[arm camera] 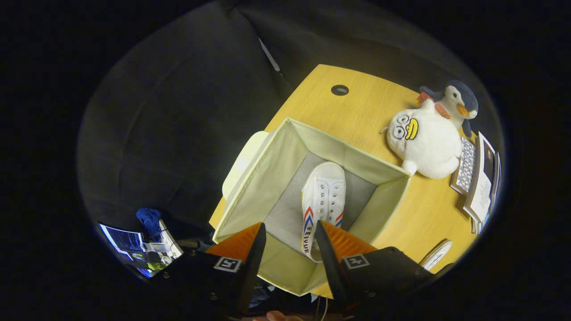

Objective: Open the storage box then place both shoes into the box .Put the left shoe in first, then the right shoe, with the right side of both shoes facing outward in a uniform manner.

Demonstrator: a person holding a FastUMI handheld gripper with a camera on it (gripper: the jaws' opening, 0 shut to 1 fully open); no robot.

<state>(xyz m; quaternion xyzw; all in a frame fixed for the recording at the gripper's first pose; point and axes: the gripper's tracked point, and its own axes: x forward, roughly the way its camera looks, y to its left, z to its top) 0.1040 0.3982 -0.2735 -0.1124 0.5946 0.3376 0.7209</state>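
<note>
The storage box (285, 178), a pale green fabric cube with a grey floor, is taken as the landmark; it stands open on the yellow wooden table (357, 111), with its lid (238, 165) seen folded back against the outer side of one wall. Inside the box a single white shoe (323, 200) is seen lying on the grey floor, its laces and eyelets turned upward, red and blue chevrons and lettering showing along its side. Its heel end is partly hidden behind one orange finger.

The gripper (290, 232) is held above the box's near rim, looking down into it. Its two orange ribbed fingers (241, 243) are spread widely apart, and nothing is gripped between them; the gap between them is occupied by the box's near wall and floor. One finger overlaps the shoe's heel end in the view, though contact cannot be told.

Beyond the box, on the table, a white plush duck (424, 142) is seen lying, and a dark penguin plush (459, 102) is placed just behind it. Beside the plushes, further from the box, a keyboard-like item (466, 167) and some printed cards (484, 178) are laid. A round cable hole (340, 90) is cut in the table past the box's far corner. A white round object (437, 254) is partly seen near the table edge, to the side of the box
</note>
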